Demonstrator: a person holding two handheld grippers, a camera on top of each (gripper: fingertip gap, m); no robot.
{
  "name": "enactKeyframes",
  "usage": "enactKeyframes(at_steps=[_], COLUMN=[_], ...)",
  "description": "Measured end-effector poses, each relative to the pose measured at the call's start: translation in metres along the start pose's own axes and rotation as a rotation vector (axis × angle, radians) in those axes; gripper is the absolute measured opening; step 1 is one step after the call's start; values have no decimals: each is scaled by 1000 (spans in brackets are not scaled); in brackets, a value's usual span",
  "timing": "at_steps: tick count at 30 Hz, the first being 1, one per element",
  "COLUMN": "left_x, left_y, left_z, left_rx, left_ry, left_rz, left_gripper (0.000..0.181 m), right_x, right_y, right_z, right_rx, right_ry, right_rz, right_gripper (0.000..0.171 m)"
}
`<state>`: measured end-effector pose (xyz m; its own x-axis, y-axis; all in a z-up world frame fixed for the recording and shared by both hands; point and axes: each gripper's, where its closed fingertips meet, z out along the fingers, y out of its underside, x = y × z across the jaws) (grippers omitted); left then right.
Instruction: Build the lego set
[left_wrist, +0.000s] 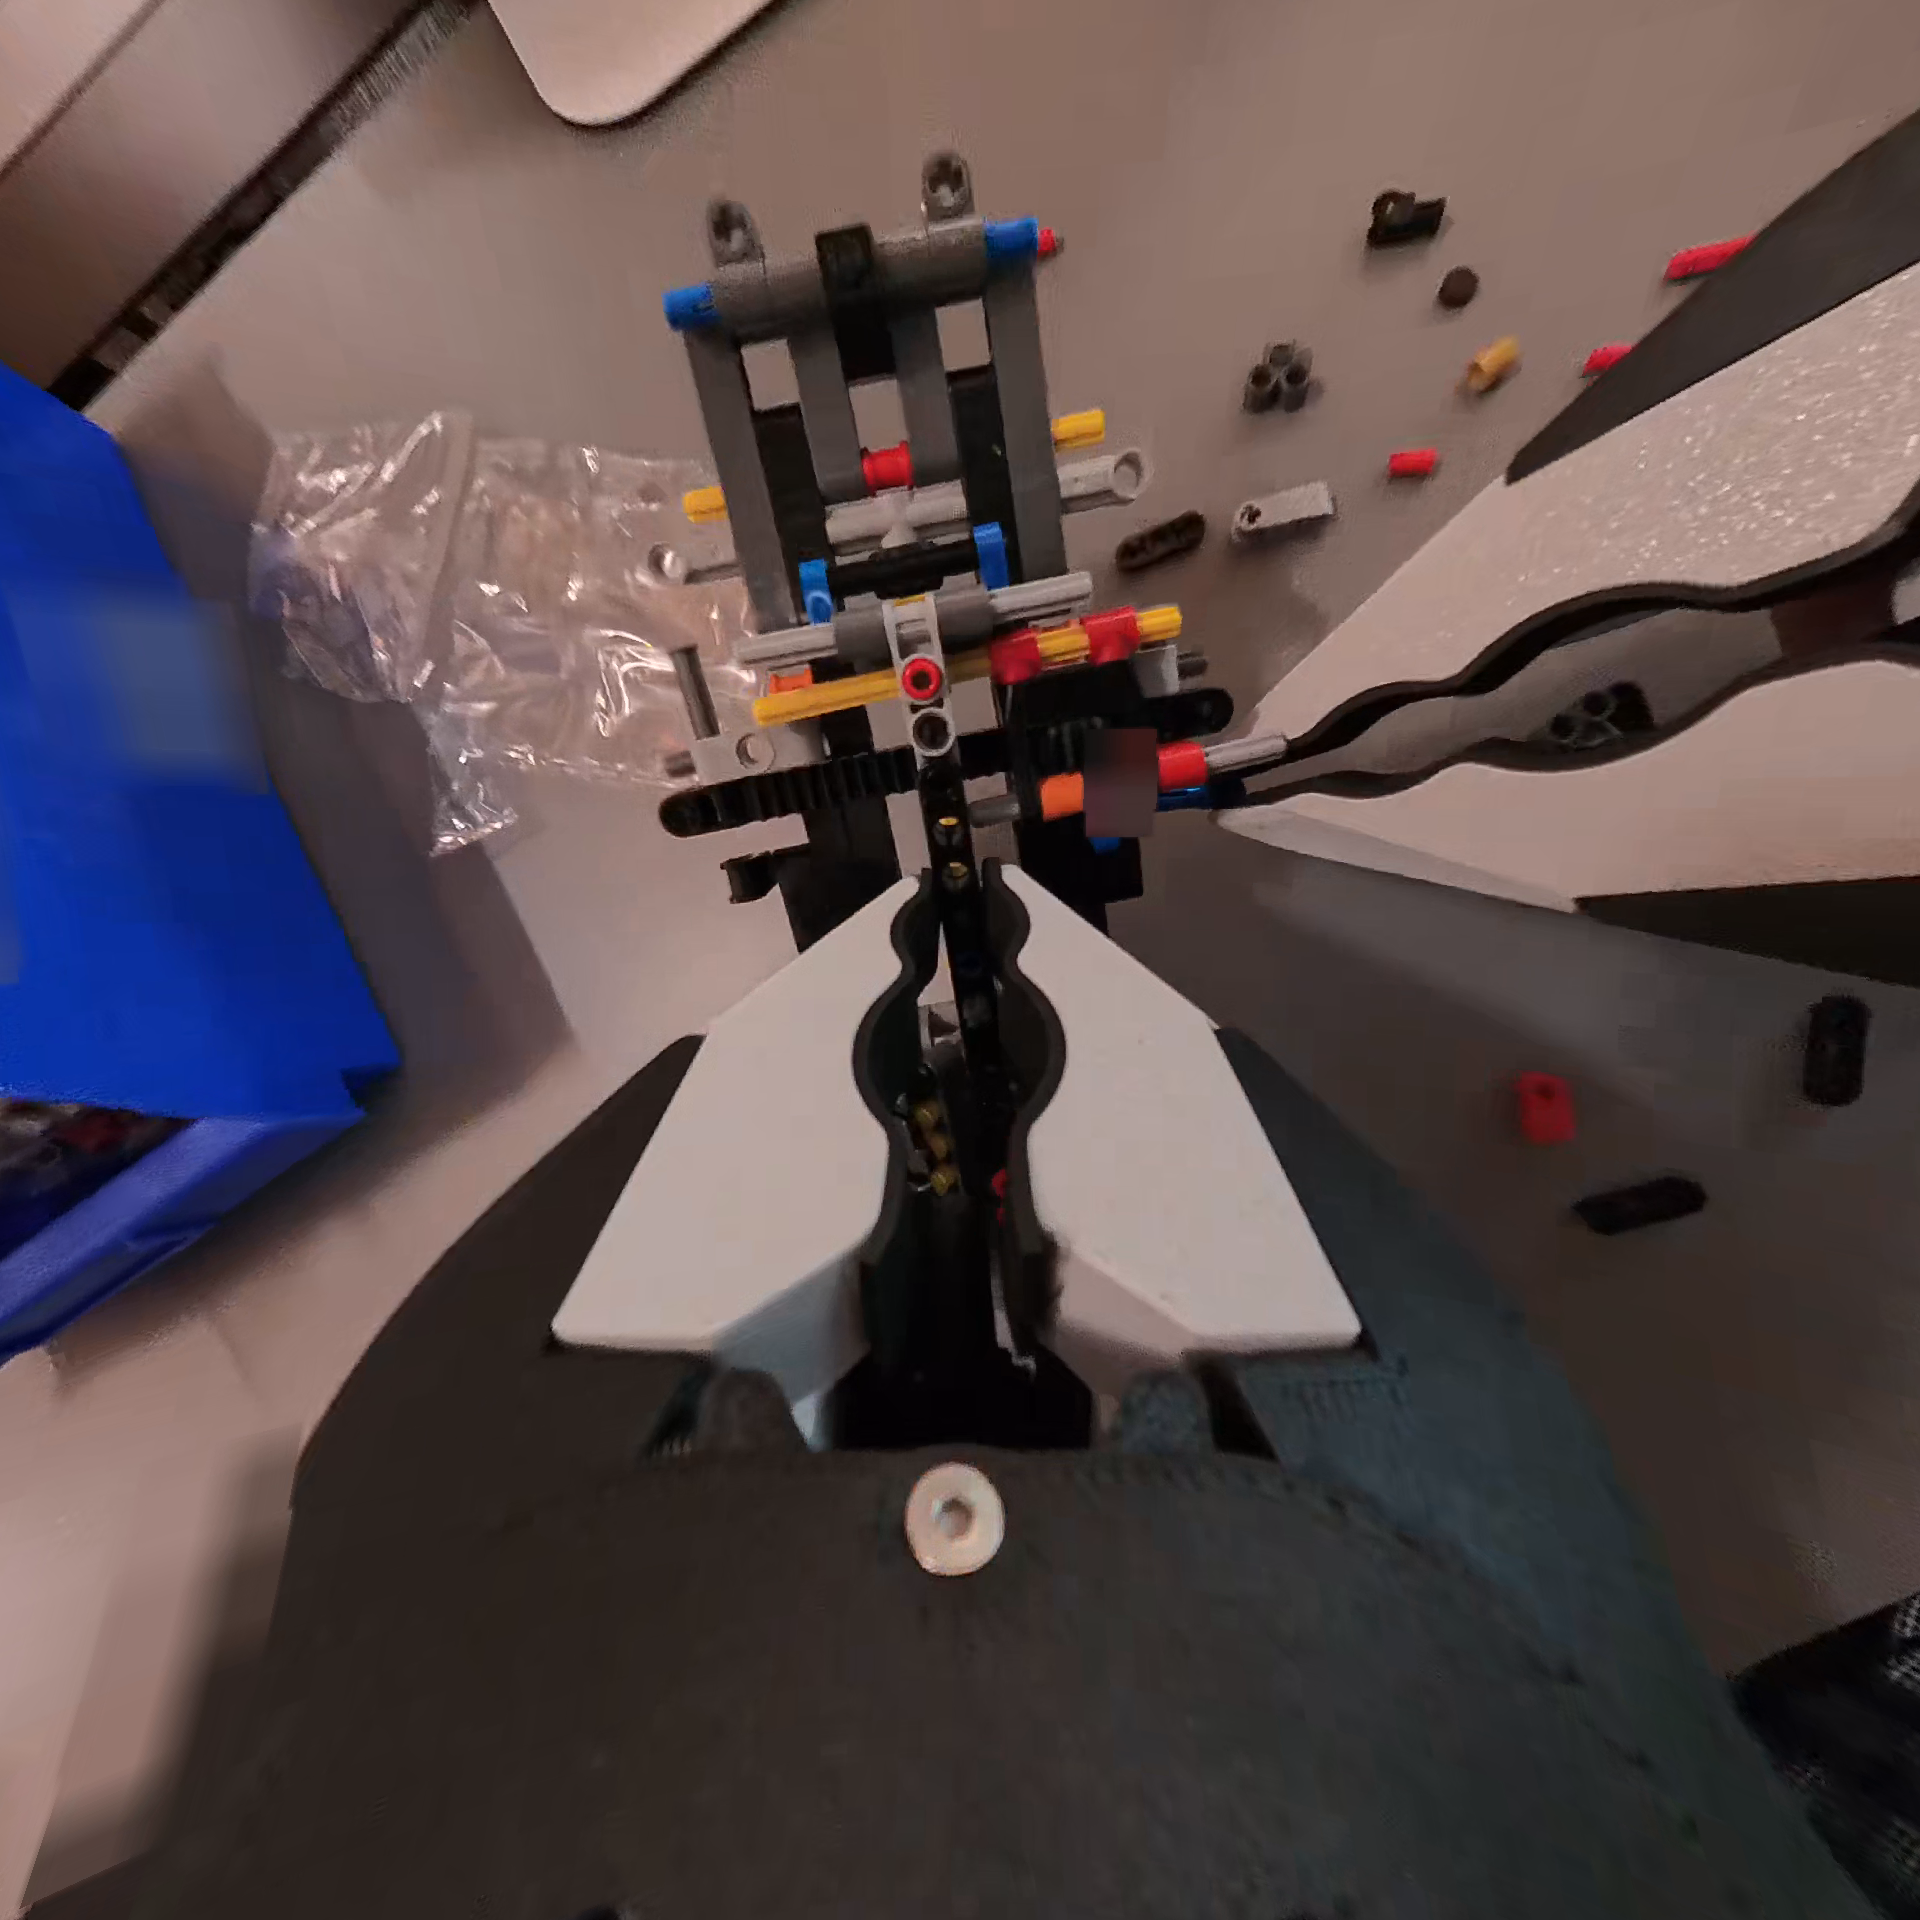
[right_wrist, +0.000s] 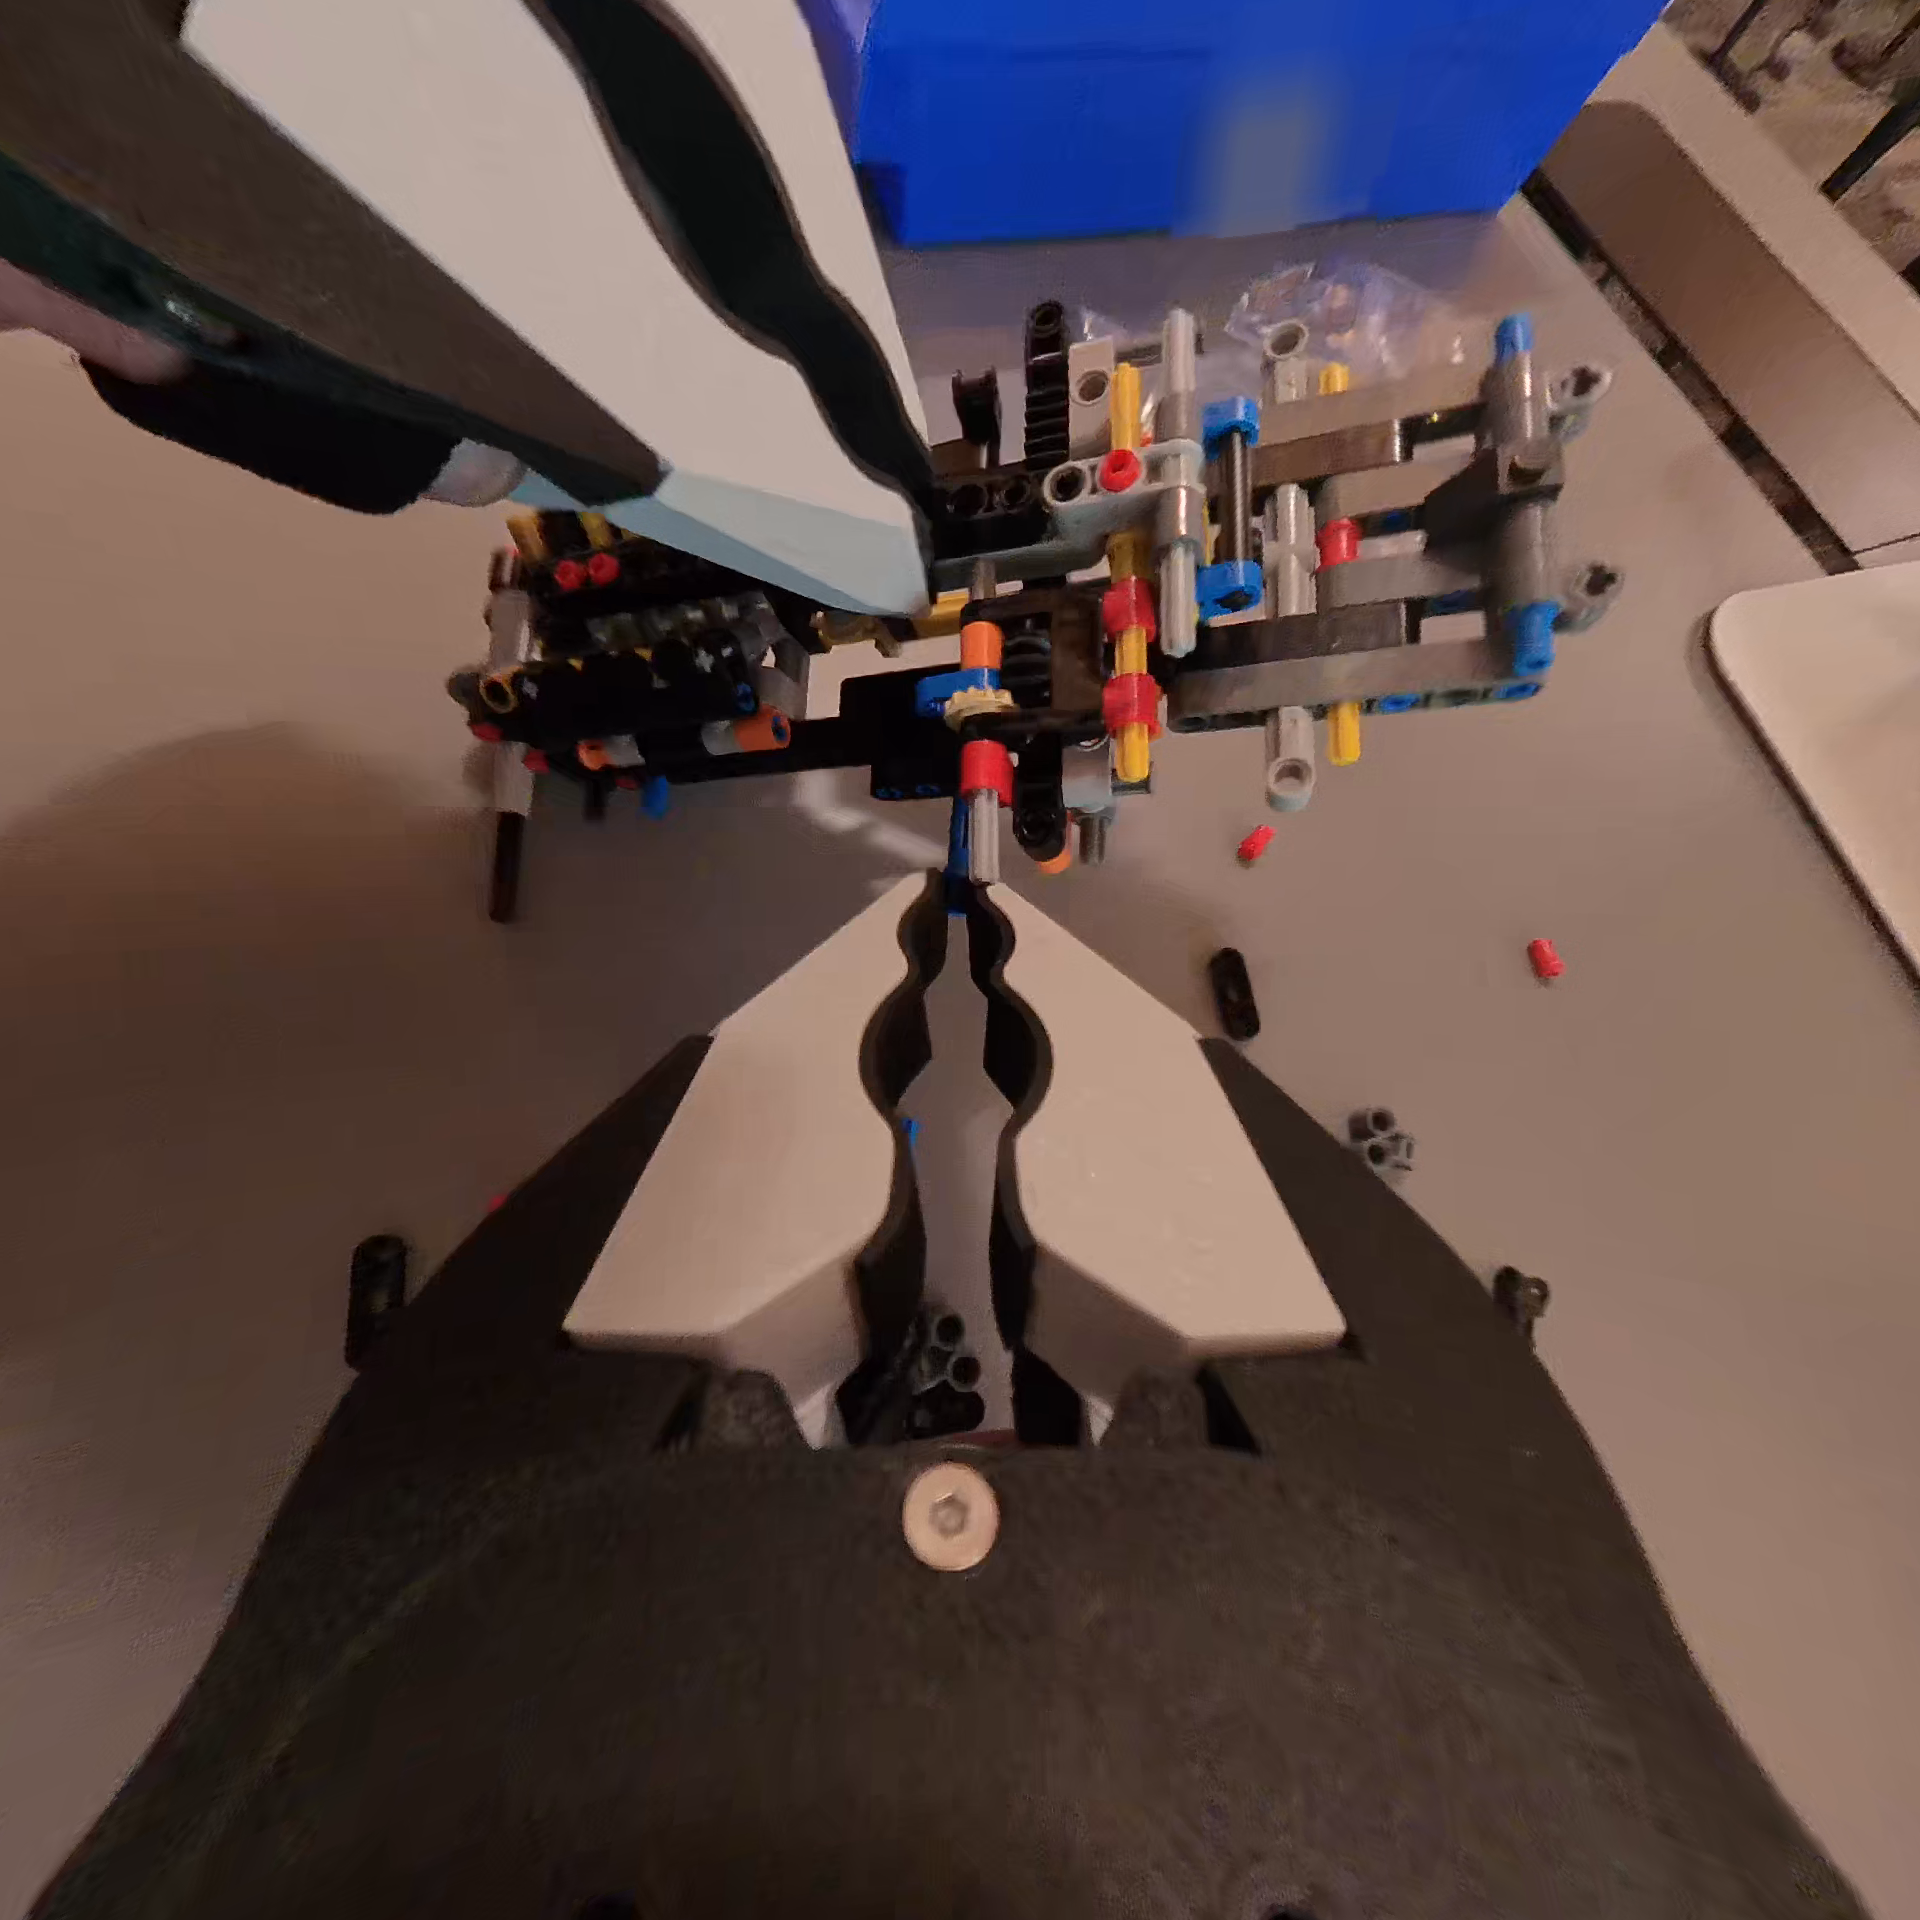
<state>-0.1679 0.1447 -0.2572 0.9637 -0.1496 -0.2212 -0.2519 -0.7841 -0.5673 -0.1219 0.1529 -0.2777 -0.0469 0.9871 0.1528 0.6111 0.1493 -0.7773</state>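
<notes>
The part-built lego model (left_wrist: 1023, 416), a frame of grey and black beams with yellow axles and red and blue bushes, stands on the table. My left gripper (left_wrist: 956, 883) is shut on a thin black beam (left_wrist: 948, 821) that sticks out of the model's near end. My right gripper (right_wrist: 961, 888) is shut on the end of a grey axle (right_wrist: 982, 826) that carries a red bush and juts from the model's side (right_wrist: 1351, 623). In the left wrist view the right gripper (left_wrist: 1262, 774) comes in from the right. In the right wrist view the left gripper (right_wrist: 925, 540) comes in from the top left.
A blue bin (left_wrist: 156, 831) stands left of the model, with a crumpled clear plastic bag (left_wrist: 468, 603) beside it. Loose pieces lie on the table to the right: a red pin (left_wrist: 1413, 462), a red connector (left_wrist: 1545, 1107), a black beam (left_wrist: 1640, 1203). A white board (right_wrist: 1829, 727) lies at the edge. One gripper's finger ends stand about 6 centimeters off the other's. The red connector (left_wrist: 1545, 1107) sits 10 centimeters or so from the ends of my right fingers.
</notes>
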Motion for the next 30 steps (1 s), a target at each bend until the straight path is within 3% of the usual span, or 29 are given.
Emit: enactKeyframes(at_steps=[16, 20, 25, 30], left_x=[5, -4, -32, -26], left_y=[25, 24, 49, 61], left_z=[29, 12, -18, -26], left_rx=[-109, -29, 0, 50], left_ry=[85, 110, 66, 88], left_rz=[-7, -56, -97, -94], left_gripper=[8, 13, 17, 19], right_x=[-9, -8, -10, -13], right_y=[31, 34, 37, 38], right_z=[22, 20, 16, 15], right_rx=[-137, -146, -149, -149], right_ry=[-12, -12, -27, -37], right_rz=[-12, -9, -10, -16], right_gripper=[1, 1, 1, 1])
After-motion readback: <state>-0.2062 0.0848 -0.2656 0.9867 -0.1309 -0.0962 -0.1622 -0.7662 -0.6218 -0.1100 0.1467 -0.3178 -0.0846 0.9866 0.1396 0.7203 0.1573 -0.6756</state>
